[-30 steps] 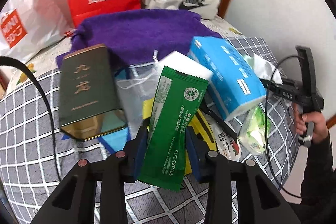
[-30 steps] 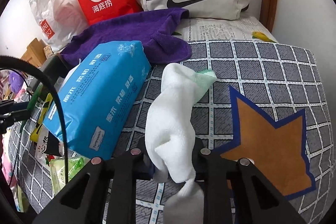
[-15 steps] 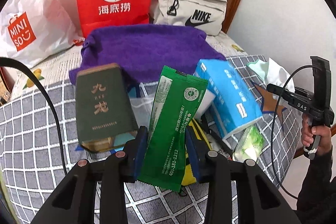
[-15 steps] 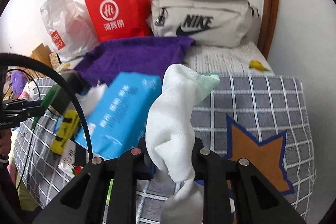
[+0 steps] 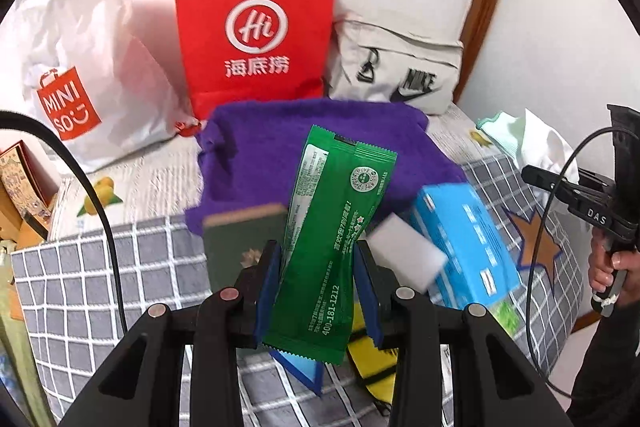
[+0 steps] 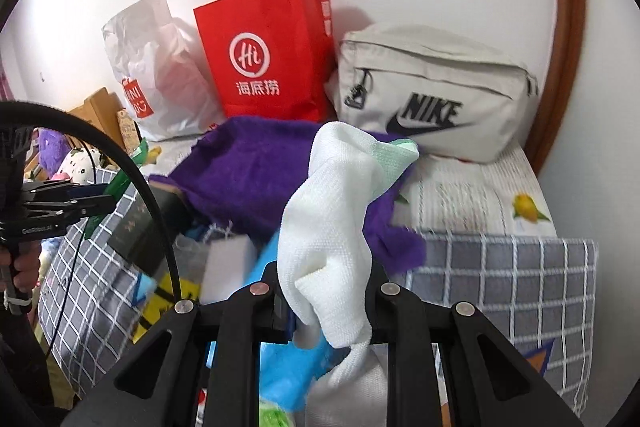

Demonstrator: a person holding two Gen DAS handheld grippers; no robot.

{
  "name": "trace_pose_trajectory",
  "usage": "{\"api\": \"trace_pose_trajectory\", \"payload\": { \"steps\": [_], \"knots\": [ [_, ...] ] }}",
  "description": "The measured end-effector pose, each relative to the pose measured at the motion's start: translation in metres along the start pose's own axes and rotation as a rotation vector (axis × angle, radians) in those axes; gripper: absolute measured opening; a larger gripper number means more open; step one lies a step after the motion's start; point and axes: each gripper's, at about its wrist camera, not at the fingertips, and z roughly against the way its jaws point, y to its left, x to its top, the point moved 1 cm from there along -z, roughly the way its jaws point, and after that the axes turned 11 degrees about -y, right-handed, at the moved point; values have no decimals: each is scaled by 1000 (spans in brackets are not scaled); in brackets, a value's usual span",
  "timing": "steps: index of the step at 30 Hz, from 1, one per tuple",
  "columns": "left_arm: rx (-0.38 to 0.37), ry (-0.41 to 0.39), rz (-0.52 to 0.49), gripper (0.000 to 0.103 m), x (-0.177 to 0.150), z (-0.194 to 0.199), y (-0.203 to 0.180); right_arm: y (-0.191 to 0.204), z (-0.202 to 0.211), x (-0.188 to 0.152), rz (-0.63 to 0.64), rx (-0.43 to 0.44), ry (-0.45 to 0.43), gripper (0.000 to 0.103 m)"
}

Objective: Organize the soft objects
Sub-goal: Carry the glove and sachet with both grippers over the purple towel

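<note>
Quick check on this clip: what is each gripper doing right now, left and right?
Left gripper: closed on the green foil sachet.
Right gripper: closed on the white terry cloth with a mint-green edge.

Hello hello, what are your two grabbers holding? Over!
Left gripper shut on green foil packet. Right gripper shut on white cloth. Both clear above cluttered bed.

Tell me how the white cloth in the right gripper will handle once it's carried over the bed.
The white cloth looks floppy: it droops over both sides of the right gripper, which is shut on it. It is probably light, since a narrow pinch bears it. Its loose tail hangs below the fingers, so it may snag or drag.
</note>
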Motion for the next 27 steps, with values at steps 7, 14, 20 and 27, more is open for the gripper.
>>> {"api": "trace_pose_trajectory", "payload": {
  "steps": [7, 14, 20, 27],
  "knots": [
    [25, 10, 22, 35, 27, -28, 22, 11, -42, 26, 16, 28, 22, 20],
    [42, 27, 34, 35, 51, -60, 40, 3, -101, 37, 17, 35, 84, 20],
    [47, 57, 50, 35, 64, -92, 52, -15, -153, 38, -1, 22, 141, 20],
    [50, 101, 53, 35, 71, -121, 63, -32, -208, 26, -24, 16, 248, 20]
  ]
}}
